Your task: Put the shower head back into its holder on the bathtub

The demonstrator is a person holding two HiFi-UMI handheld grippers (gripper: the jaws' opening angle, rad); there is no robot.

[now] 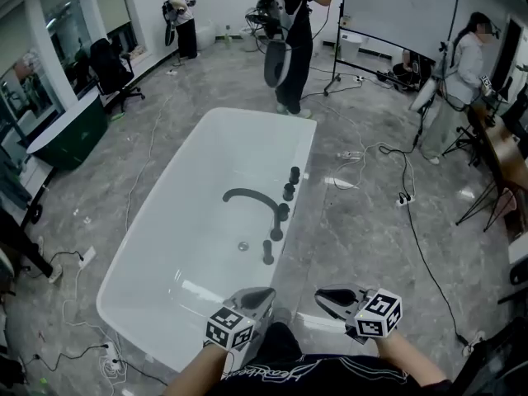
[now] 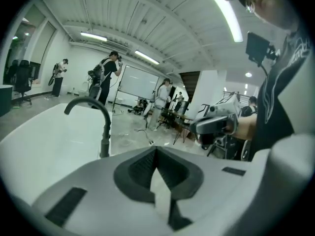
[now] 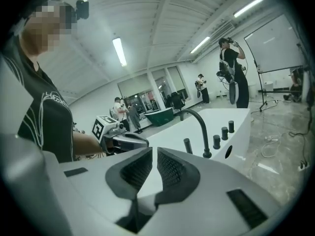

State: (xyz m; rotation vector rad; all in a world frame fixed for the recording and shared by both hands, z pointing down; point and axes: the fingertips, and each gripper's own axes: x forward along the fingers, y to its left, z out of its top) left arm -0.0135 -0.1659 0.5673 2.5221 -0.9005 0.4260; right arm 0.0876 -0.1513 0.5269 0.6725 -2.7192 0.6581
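The left gripper is seen with its jaws pressed together on nothing. The right gripper is seen with its jaws slightly apart, empty. Beyond them, the slim dark cylindrical shower head is seen upright on the rim of the glossy white bathtub, near the dark curved metal spout.

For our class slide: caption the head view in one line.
Left gripper and right gripper, both empty, near a white bathtub with dark faucet.
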